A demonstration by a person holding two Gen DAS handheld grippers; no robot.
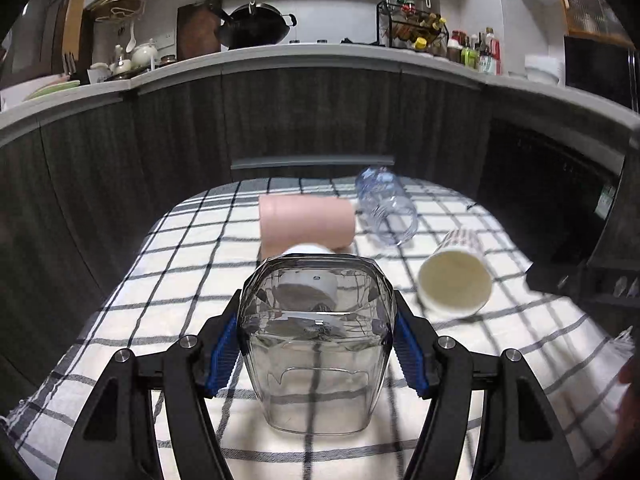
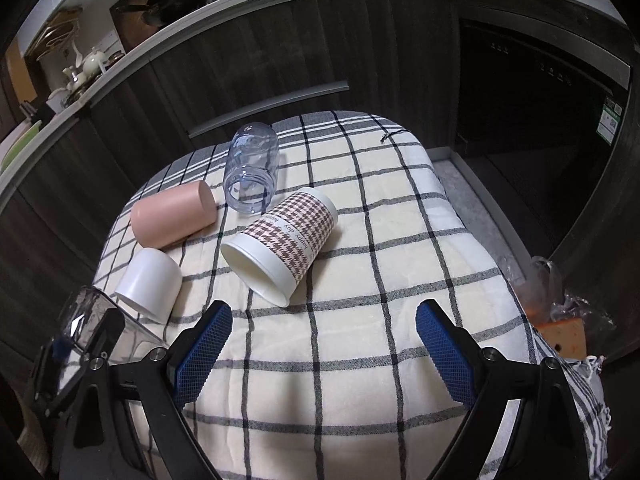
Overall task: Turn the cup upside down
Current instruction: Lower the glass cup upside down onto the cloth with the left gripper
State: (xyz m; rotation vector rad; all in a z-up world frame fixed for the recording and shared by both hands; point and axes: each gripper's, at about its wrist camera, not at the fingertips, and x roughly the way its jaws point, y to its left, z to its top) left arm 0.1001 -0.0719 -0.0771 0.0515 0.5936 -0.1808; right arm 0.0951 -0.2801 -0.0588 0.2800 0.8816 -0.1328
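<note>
My left gripper (image 1: 316, 352) is shut on a clear square-sided plastic cup (image 1: 316, 344), held between the blue pads just above the checked cloth; the same cup shows at the lower left of the right wrist view (image 2: 96, 328). My right gripper (image 2: 324, 344) is open and empty over the near part of the cloth. Ahead of it a houndstooth paper cup (image 2: 280, 240) lies on its side, mouth toward me. A white cup (image 2: 148, 280), a pink cup (image 2: 174, 216) and a clear bluish bottle-shaped cup (image 2: 252, 168) also lie on the cloth.
The table with the checked cloth (image 2: 360, 360) stands before dark kitchen cabinets (image 2: 280, 60) and a counter. An orange object in a plastic bag (image 2: 560, 320) sits off the table's right edge. A dark opening lies at right.
</note>
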